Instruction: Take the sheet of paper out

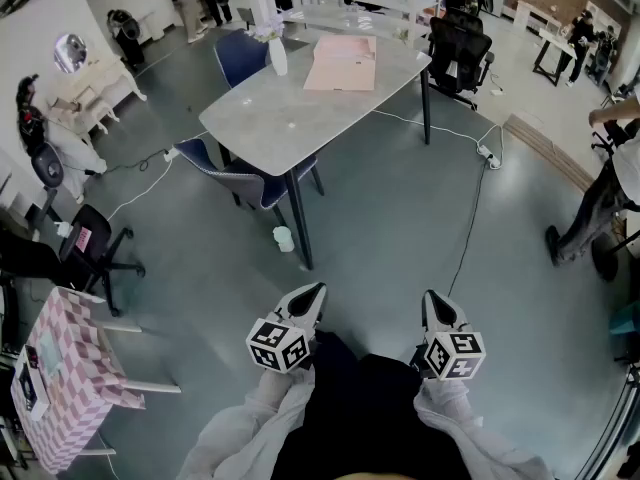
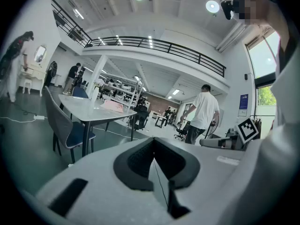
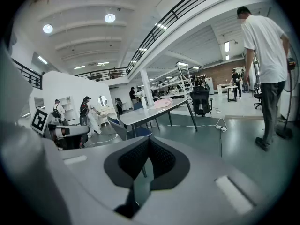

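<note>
A pink sheet of paper (image 1: 341, 63) lies flat on the far end of a grey table (image 1: 262, 123), well ahead of me across the floor. It also shows small in the left gripper view as the pink sheet (image 2: 112, 106) and in the right gripper view as the pink sheet (image 3: 162, 103). Both grippers hang close to my body, far short of the table. My left gripper (image 1: 312, 290) is shut with nothing in it, its jaws meeting at the tip (image 2: 153, 140). My right gripper (image 1: 432, 296) is also shut and empty (image 3: 149, 138).
A white bottle (image 1: 278, 56) stands on the table beside the sheet. Blue chairs (image 1: 236, 176) sit along its left side, and a black office chair (image 1: 460, 46) is at its far right. A white cup (image 1: 284, 238) and a cable with a power strip (image 1: 488, 154) lie on the floor. A person (image 1: 610, 193) stands at the right.
</note>
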Demonstrator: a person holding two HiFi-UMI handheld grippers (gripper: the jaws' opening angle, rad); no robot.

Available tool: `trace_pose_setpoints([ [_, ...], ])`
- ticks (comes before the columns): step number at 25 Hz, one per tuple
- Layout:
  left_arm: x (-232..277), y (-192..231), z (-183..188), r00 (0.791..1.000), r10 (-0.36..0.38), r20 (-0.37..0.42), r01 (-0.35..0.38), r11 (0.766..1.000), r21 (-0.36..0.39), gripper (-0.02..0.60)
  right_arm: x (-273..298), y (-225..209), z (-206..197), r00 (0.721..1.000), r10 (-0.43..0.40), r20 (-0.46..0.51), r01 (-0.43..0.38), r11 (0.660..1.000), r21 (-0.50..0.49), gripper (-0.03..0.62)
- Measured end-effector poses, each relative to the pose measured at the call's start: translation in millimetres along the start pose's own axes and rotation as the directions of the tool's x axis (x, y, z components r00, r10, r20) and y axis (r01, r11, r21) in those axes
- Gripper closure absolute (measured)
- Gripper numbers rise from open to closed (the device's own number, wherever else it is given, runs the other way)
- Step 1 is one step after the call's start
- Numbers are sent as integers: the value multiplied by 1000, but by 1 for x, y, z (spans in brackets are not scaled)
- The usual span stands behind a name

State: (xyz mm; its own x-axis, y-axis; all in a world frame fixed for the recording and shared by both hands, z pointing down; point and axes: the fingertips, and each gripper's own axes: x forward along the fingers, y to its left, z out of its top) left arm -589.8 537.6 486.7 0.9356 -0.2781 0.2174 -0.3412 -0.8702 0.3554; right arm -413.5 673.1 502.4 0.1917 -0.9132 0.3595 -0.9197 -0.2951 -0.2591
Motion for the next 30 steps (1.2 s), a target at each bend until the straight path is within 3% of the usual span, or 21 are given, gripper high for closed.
trace_pose_setpoints([
  [10,2,-23,1,1000,-1,-1,1,999,51,558,-14,-5,-8,1000,-1,-11,1,1000,19,582],
  [14,1,-22,3,999,36,4,-36,998,57,430,-11,-7,-1,1000,2,-2,-2,1000,27,582],
  [19,14,-12,9,998,69,5,-69,997,38,359,-1,-10,10,1000,18,16,-19,999,35,582],
  [30,89,22,22,998,50,-23,-50,999,9,359,57,-29,26,1000,21,-21,-20,999,38,582],
])
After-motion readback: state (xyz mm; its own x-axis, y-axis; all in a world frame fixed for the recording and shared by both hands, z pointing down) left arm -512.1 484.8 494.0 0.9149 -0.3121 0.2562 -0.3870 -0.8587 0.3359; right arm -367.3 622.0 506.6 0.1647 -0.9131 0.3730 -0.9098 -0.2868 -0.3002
